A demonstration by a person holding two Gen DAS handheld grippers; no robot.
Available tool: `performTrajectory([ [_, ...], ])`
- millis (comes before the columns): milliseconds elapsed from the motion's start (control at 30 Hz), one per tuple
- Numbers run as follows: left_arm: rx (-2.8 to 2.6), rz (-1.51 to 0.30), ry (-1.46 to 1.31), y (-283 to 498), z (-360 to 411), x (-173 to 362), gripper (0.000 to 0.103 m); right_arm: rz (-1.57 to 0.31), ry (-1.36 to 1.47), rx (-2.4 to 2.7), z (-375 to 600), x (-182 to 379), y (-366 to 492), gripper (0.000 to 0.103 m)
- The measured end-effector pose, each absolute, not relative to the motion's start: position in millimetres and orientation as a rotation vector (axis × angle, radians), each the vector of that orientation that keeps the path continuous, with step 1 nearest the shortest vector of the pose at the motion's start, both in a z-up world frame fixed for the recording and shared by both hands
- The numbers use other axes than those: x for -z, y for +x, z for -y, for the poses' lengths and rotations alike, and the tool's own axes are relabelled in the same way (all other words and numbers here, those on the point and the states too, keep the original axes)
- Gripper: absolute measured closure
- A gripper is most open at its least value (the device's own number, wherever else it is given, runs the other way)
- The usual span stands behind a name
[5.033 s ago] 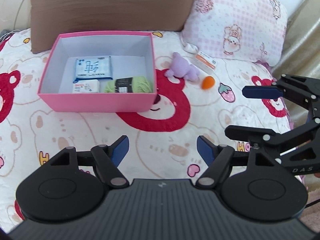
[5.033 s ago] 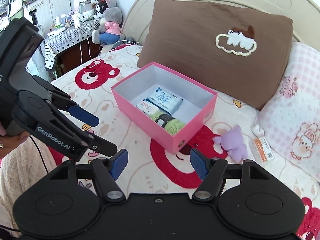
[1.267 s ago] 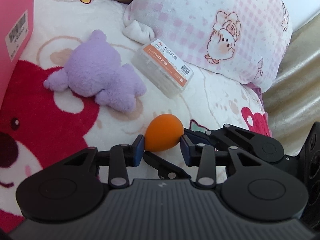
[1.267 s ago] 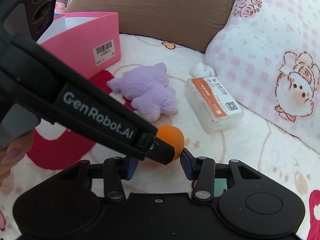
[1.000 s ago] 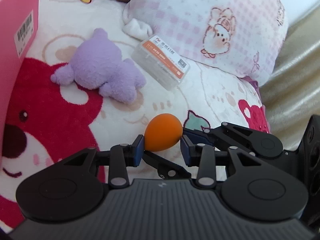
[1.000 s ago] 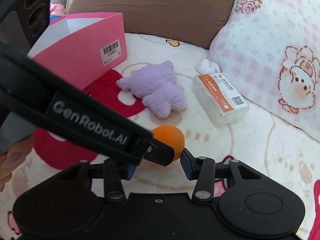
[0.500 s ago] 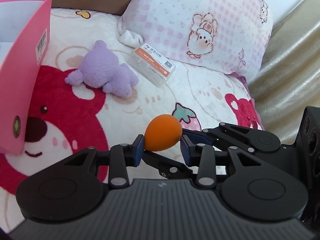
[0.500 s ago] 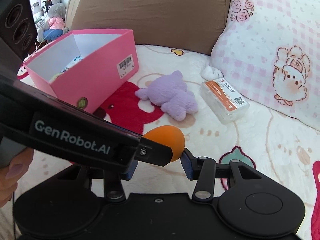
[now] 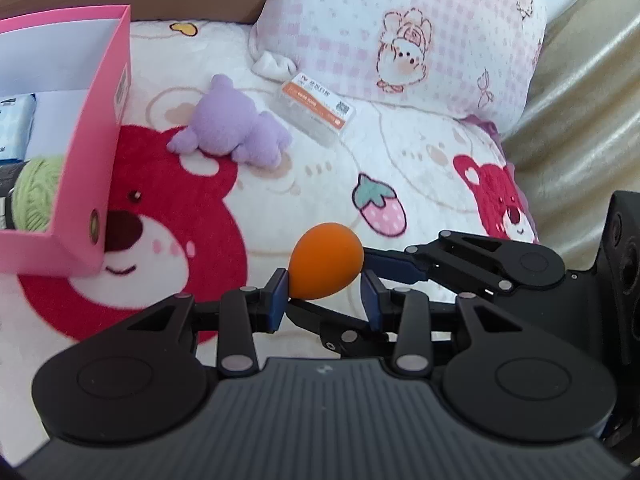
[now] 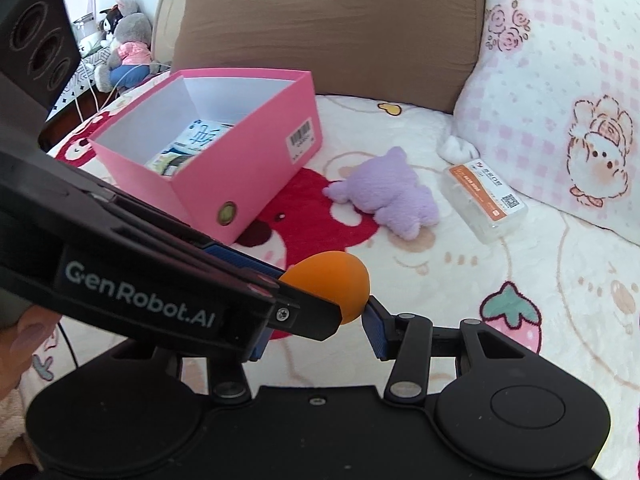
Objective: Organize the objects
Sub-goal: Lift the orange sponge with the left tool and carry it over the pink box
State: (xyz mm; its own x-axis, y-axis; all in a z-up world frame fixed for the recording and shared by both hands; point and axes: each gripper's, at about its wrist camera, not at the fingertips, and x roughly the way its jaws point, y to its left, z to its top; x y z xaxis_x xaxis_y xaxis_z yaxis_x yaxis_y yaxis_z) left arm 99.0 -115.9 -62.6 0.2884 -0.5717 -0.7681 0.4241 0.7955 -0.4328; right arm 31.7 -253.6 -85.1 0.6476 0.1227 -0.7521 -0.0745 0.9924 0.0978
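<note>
Both grippers met at one orange egg-shaped sponge (image 9: 326,262), which hung in the air above the bear-print blanket (image 9: 400,168), to the right of and nearer the cameras than the pink box (image 9: 94,152). The left gripper (image 9: 325,294) had its fingers drawn fairly close, the narrow lower end of the sponge pinched between the two blue pads (image 9: 277,294). The right gripper (image 10: 316,330) reached in from the side; in its own view the right pad (image 10: 374,330) touched the sponge's lower right edge, while the left gripper's black finger hid the other pad, so whether it truly gripped could not be told. Its fingers stood somewhat wider than the left's. Beyond the sponge, just past the pink box's right wall, a purple plush bear (image 9: 234,132) lay on the blanket, and farther right a clear plastic case with an orange label (image 9: 316,112) rested near the pink checked pillow (image 9: 400,36). Inside the pink box, a green yarn ball (image 9: 34,192) sat against the near wall beside a blue-and-white tissue pack (image 10: 196,140). A brown pillow (image 10: 332,32) stood behind the box.
</note>
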Motion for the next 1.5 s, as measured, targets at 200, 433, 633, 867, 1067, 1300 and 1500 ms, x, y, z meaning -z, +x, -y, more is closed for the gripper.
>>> performTrajectory([
  [200,0.663,-1.125,-0.129,86,106,52,0.066,-0.885,0.095,-0.125,241,76,23,0.050],
  [433,0.681,-1.140,-0.129,72,88,37,0.066,-0.892,0.030,-0.144,216,58,11,0.049],
  [633,0.675,-1.110,-0.141,57,72,21,0.066,-0.875,0.010,-0.157,201,41,3,0.049],
  [867,0.672,-1.095,-0.167,45,50,5,0.066,-0.863,-0.032,-0.174,177,23,-4,0.049],
  [1067,0.664,-1.093,-0.173,36,35,-3,0.066,-0.872,-0.082,-0.189,157,10,-8,0.049],
  [1300,0.660,-1.087,-0.165,31,23,-15,0.065,-0.860,-0.114,-0.200,141,-3,-10,0.048],
  [1500,0.670,-1.069,-0.139,33,18,-23,0.065,-0.834,-0.155,-0.213,132,-11,-9,0.045],
])
